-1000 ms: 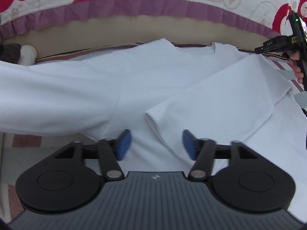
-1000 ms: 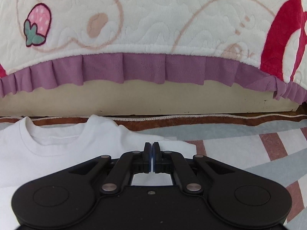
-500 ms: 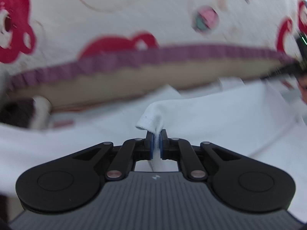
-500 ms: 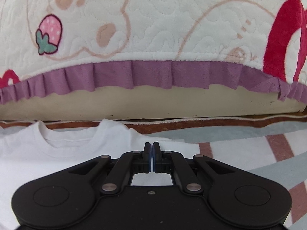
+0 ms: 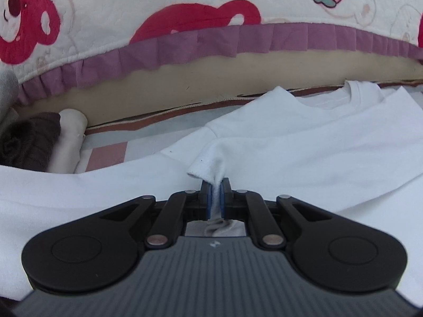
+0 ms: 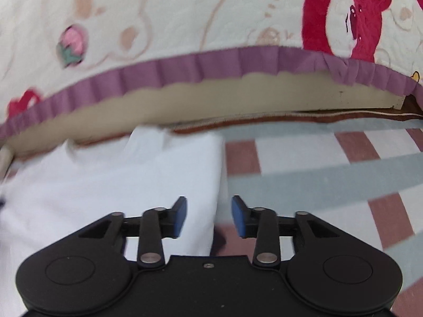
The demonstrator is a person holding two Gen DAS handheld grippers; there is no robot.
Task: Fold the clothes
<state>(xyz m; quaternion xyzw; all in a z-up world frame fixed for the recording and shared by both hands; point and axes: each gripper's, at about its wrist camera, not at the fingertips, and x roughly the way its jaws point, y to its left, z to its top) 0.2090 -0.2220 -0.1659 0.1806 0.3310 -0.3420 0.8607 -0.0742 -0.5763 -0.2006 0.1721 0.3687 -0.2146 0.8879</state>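
Left gripper (image 5: 217, 198) jaws pinch sleeve cuff (image 5: 205, 169) of white shirt (image 5: 304, 142); I carry it flat, taut. Right gripper (image 6: 208, 216) jaws just opened, empty, over shirt's folded edge.

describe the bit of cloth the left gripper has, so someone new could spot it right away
Start at the bear-print quilt with its purple frill; below it a white sweatshirt lies spread on the checked sheet. At its near middle, a folded sleeve ends in a cuff pinched in the left gripper, jaws shut on it. It is the one lifted, puckered, fleecy-looking edge; the cloth around it lies flat.
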